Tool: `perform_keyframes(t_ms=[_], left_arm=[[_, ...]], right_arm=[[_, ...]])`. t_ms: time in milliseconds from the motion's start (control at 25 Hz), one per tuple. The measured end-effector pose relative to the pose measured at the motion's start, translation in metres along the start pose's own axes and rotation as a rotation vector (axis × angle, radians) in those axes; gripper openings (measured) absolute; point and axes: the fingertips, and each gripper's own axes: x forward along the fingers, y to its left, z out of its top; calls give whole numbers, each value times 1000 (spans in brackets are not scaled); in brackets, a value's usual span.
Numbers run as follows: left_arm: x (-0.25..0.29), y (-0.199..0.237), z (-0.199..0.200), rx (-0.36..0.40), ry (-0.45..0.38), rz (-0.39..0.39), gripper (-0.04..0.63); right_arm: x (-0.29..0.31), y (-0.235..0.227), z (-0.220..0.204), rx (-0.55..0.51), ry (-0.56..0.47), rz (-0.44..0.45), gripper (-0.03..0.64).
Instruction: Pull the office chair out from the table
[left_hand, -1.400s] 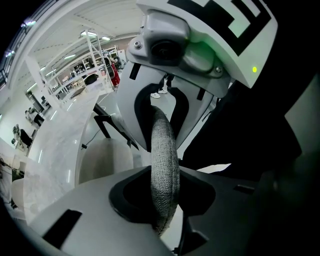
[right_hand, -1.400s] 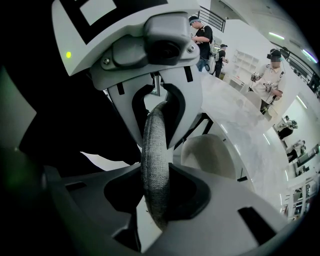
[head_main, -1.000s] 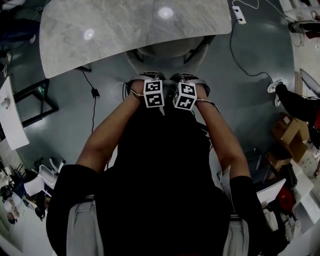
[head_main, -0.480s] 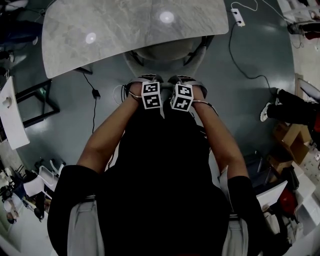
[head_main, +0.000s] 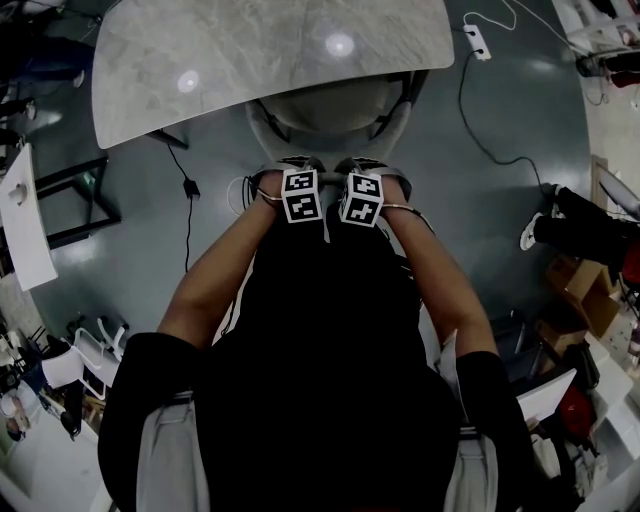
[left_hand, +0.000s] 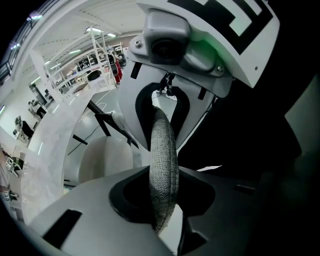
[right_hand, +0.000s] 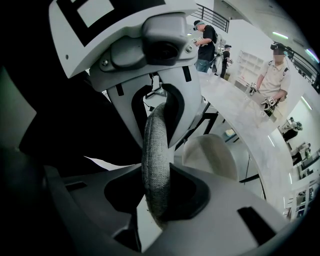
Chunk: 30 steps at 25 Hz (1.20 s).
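left tool (left_hand: 164, 162) and right tool (right_hand: 157, 167), side by side, each clamped on the fabric top edge of the office chair (head_main: 335, 108), its seat partly under the desk (head_main: 250, 55); the pull likely goes best evenly, straight nearward, so it rolls without swivelling.

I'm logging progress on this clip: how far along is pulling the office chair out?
Done: left tongs and right tongs are both clamped on the chair's fabric backrest rim. In hand: the pull, with part of the seat already clear of the marble table. Left: its far end sits under that table.
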Motion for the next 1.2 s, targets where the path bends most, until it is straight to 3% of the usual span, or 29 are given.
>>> perform_keyframes(t_ms=[840,1200], left_arm=[[-10,-71,-16,100,-15,-31,103],[-7,-111,-13,101,-23,-61,103]], right_arm=[[-2,73,16,113,6,-35,106],[-4,113,11,125,8,-22,107]])
